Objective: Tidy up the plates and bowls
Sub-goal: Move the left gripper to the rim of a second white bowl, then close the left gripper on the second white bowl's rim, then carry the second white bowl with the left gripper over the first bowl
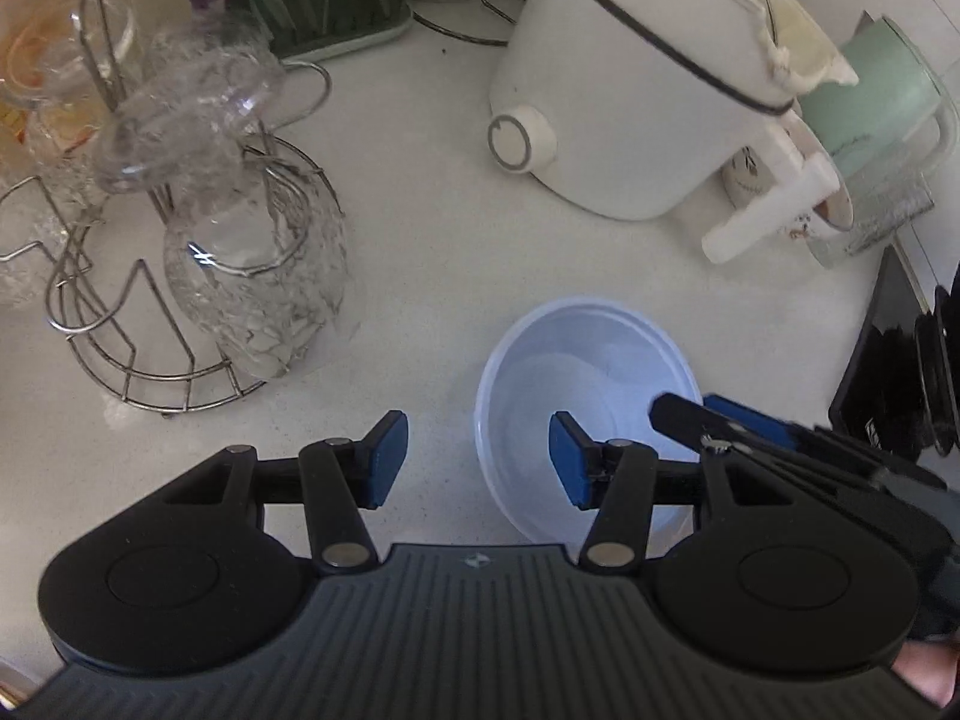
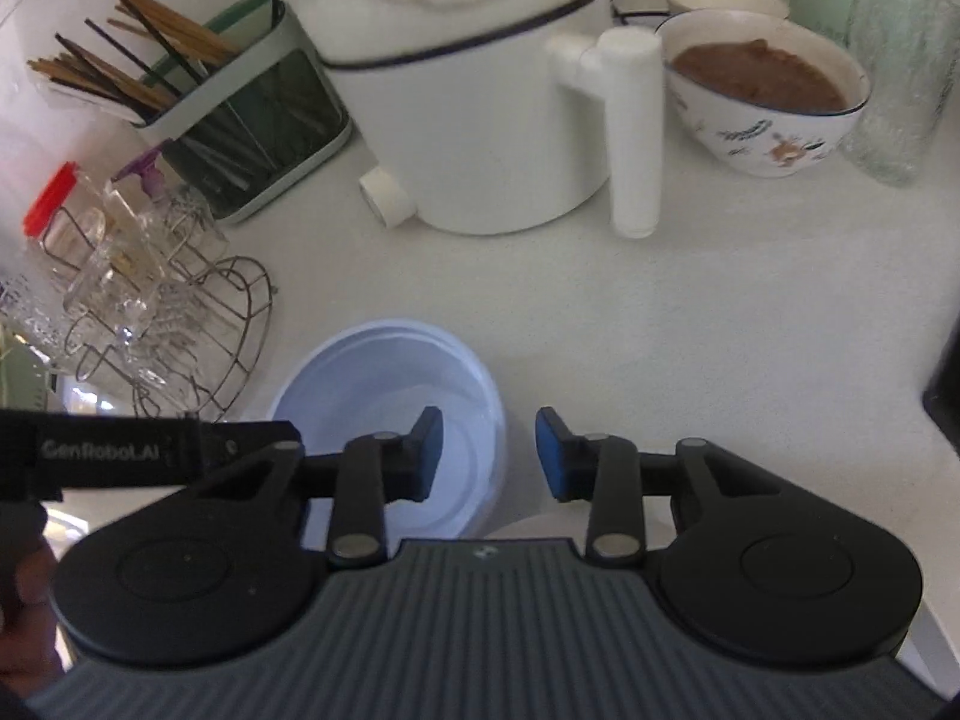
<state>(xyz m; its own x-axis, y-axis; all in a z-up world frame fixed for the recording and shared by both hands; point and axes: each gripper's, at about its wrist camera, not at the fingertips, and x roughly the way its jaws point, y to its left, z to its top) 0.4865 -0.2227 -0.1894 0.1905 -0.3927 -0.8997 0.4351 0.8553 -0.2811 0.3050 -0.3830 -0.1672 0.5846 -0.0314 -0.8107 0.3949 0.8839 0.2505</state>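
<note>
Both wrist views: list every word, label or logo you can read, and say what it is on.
"GenRoboLAI", roughly; the last letters are blurred: white lettering on the black body of the left gripper, in the right wrist view.
Small pale emblem on each gripper's ribbed grey housing: too small to read.
Faint marks on the pale green container: unreadable.
Nothing else legible.

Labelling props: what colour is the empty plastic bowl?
Pale blue bowl, plain, no pattern; clearest in the right wrist view.

Both grippers, left (image 1: 478,459) and right (image 2: 489,455), point downward, fingers parted.
</note>
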